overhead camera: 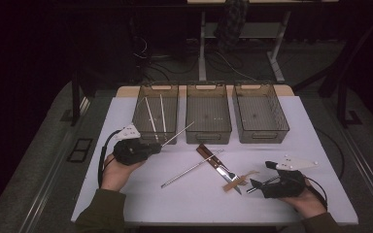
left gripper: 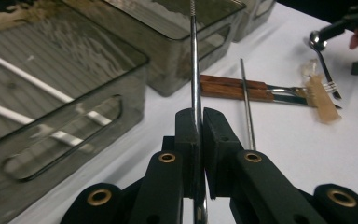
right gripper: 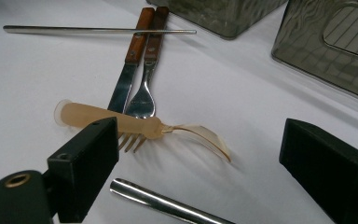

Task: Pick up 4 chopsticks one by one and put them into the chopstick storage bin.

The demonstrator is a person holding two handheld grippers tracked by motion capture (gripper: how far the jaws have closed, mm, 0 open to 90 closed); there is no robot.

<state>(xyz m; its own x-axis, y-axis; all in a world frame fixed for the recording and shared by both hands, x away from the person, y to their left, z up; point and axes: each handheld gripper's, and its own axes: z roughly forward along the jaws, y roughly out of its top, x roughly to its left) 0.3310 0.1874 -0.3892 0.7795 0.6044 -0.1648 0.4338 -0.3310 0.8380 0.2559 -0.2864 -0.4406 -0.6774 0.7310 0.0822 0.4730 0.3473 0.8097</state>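
Holding metal chopstick (overhead camera: pixel 177 134) pinched between pressed-together jaws of my left gripper (overhead camera: pixel 161 145), rod lifted, tip pointing toward left bin (overhead camera: pixel 155 112), where two white sticks (overhead camera: pixel 156 115) lie. Judging step: carrying chopstick to bin. Next move needs tip over rim, then release. Second metal chopstick (overhead camera: pixel 190 169) lies on table (overhead camera: pixel 141 199). My right gripper (overhead camera: pixel 251 185) rests spread wide near plastic spoon (right gripper: pixel 140 123), gripping nothing.

Hidden and cut-off parts

The held metal chopstick (left gripper: pixel 195 70) runs past the left gripper view's top edge; the steel handle (right gripper: pixel 168 203) near the right gripper is cut off at the bottom edge, its type unclear.
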